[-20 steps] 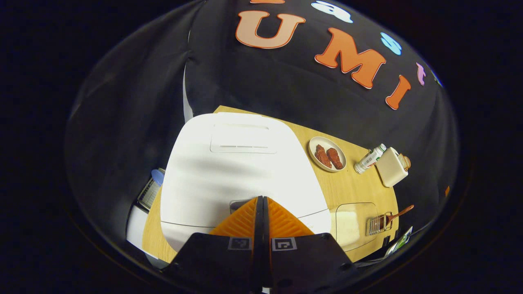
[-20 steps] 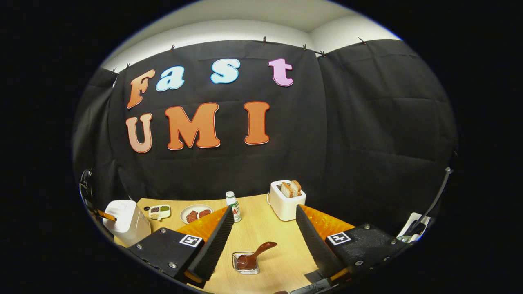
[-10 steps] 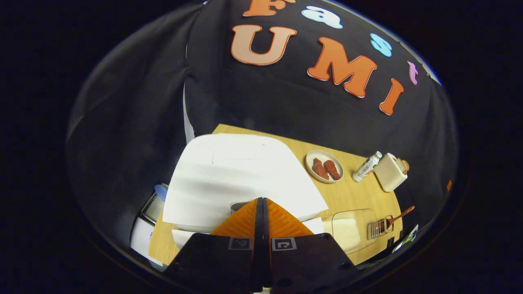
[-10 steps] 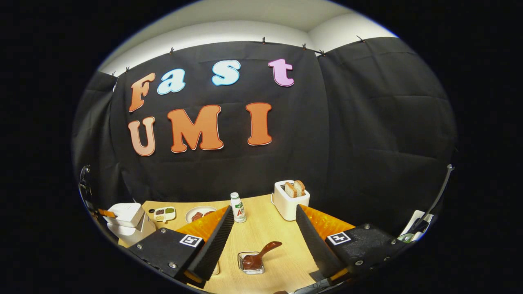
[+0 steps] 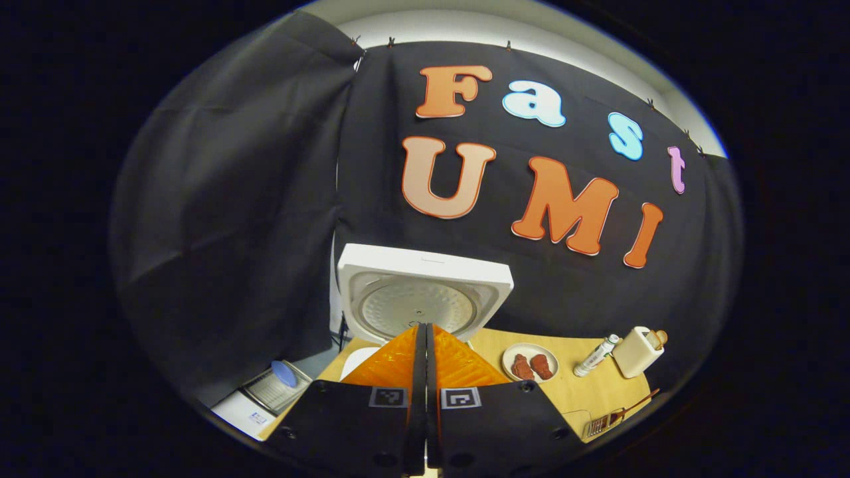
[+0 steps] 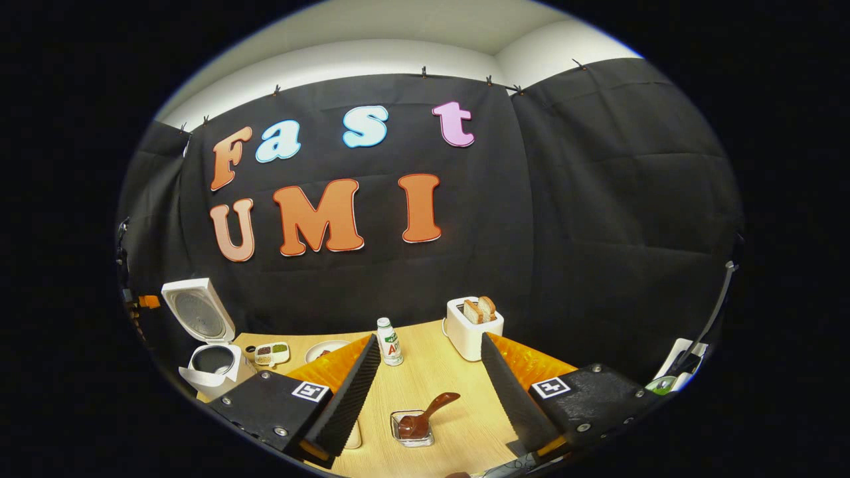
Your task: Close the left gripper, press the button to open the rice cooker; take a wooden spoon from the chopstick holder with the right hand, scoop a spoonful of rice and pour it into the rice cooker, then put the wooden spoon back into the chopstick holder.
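At the bottom of the left gripper view, the left gripper [image 5: 425, 345] is seen pressed together, empty, before the rice cooker's raised lid [image 5: 425, 292]. In the right gripper view, the right gripper [image 6: 428, 362] is spread wide above the wooden spoon [image 6: 425, 413] in its chopstick holder [image 6: 410, 430]; the rice cooker [image 6: 209, 368] stands open far left, toaster [image 6: 473, 328] and bottle [image 6: 388, 342] behind.
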